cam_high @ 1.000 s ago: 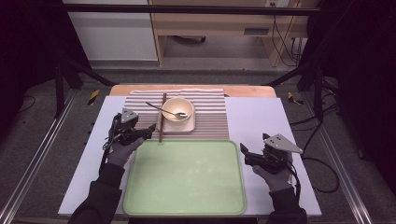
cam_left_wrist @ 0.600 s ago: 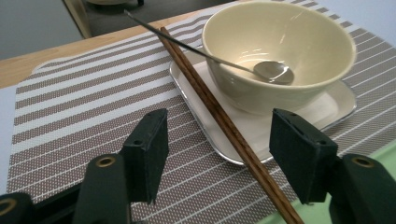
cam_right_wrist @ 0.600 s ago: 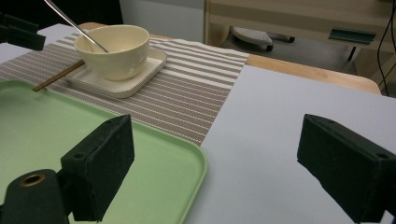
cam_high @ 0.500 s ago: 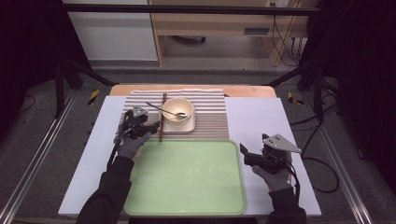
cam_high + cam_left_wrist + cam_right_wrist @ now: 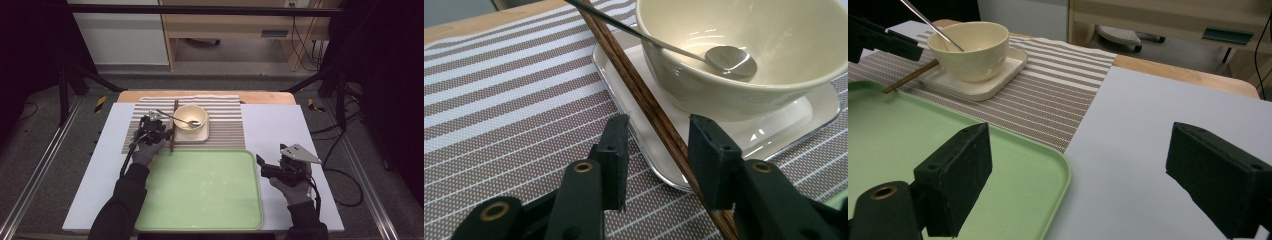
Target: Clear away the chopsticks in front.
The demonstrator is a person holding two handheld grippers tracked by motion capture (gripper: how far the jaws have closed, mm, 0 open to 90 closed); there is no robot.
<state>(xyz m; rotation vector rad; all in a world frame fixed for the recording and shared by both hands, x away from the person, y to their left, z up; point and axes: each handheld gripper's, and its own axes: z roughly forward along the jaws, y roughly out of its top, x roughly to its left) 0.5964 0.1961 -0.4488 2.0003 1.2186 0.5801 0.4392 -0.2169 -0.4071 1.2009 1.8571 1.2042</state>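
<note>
On the striped mat (image 5: 222, 131) near the far edge of the table (image 5: 280, 130), a cream bowl (image 5: 190, 120) sits on a small square plate (image 5: 200, 137). A metal spoon (image 5: 176, 119) rests in the bowl, with its handle sticking out over the rim. A pair of brown chopsticks (image 5: 173, 127) leans on the plate's left edge, just beside the bowl.

The left gripper (image 5: 656, 155) is down at the chopsticks. Its jaws have just been closing, and the chopsticks lie between them. The chopsticks are right against one jaw, but there is a gap to the other jaw, so the jaws are not yet pressing on them.

A green tray (image 5: 200, 190) lies at the near edge of the table, touching the mat's near edge. It has nothing on it.

The right gripper (image 5: 267, 169) is held by a gloved hand (image 5: 295, 190) near the right edge of the tray. Its jaws stand wide apart, and nothing is between them.
</note>
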